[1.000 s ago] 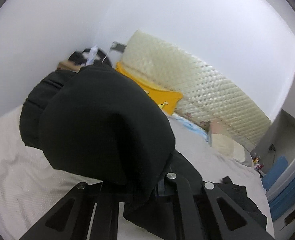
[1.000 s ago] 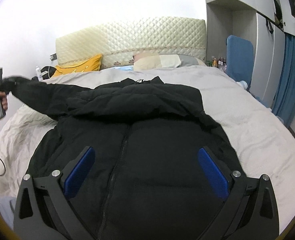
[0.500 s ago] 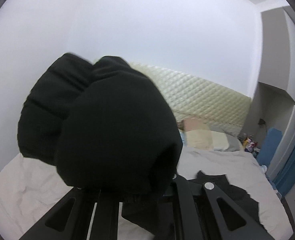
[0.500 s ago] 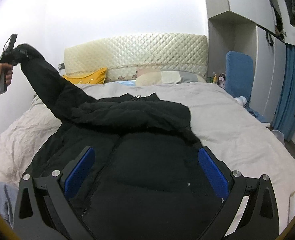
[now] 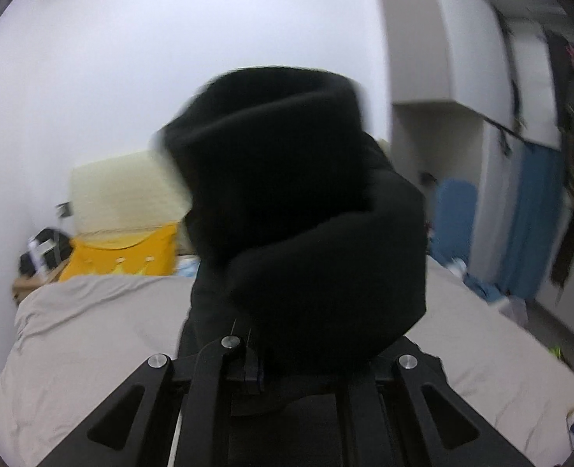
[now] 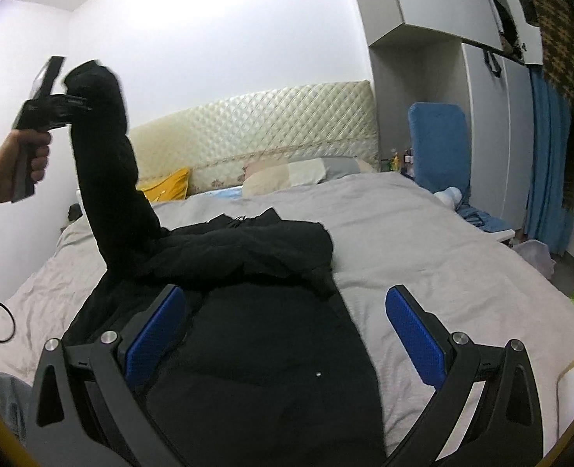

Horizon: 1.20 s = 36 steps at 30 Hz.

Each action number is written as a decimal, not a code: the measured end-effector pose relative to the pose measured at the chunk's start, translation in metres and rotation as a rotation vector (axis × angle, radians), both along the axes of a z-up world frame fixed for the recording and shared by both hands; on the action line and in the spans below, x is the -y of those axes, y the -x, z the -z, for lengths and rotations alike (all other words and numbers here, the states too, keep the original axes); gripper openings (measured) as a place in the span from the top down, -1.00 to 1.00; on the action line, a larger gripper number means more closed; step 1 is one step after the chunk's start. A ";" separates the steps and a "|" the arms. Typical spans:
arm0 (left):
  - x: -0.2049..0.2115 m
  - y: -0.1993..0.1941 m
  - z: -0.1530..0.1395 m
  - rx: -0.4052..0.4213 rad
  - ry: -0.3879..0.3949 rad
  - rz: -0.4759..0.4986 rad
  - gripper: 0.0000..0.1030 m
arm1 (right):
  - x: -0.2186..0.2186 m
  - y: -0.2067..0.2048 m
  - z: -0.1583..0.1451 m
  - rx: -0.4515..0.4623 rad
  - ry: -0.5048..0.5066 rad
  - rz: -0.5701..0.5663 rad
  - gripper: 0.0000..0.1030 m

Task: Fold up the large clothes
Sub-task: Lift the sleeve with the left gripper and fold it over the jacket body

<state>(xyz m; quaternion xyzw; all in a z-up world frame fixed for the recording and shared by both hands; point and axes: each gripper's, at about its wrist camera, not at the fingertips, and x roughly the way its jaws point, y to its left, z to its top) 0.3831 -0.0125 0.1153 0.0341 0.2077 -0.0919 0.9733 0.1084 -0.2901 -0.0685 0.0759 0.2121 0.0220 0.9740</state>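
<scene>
- The black padded winter jacket [image 6: 248,311] lies front-up on the grey-sheeted bed [image 6: 423,241], its body spread directly under and ahead of the right tongs [image 6: 283,330].
- One black puffy sleeve [image 6: 107,163] rises steeply off the bed, its cuff pinched in the left tongs [image 6: 67,103]; in the left wrist view the bunched sleeve [image 5: 302,218] fills the space just ahead of them.
- Beyond the jacket stand a cream quilted headboard [image 6: 255,124], a yellow cushion [image 6: 166,188] and a pale patchwork pillow [image 6: 302,171].
- The person's left hand [image 6: 18,167] grips its handle, raised high to the left of the right tongs.
- The right tongs hang spread wide above the jacket, blue pads [image 6: 415,336] holding nothing.
</scene>
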 end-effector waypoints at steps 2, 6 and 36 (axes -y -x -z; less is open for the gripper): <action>0.033 -0.002 0.008 -0.014 -0.001 0.036 0.78 | 0.009 -0.001 0.003 -0.007 -0.039 0.008 -0.99; 0.096 -0.009 0.044 -0.049 0.059 0.115 0.78 | 0.020 0.000 0.010 -0.014 -0.092 0.031 -0.99; 0.228 -0.091 0.317 -0.384 -0.033 0.208 0.73 | 0.022 -0.058 0.068 -0.184 -0.140 0.013 -0.99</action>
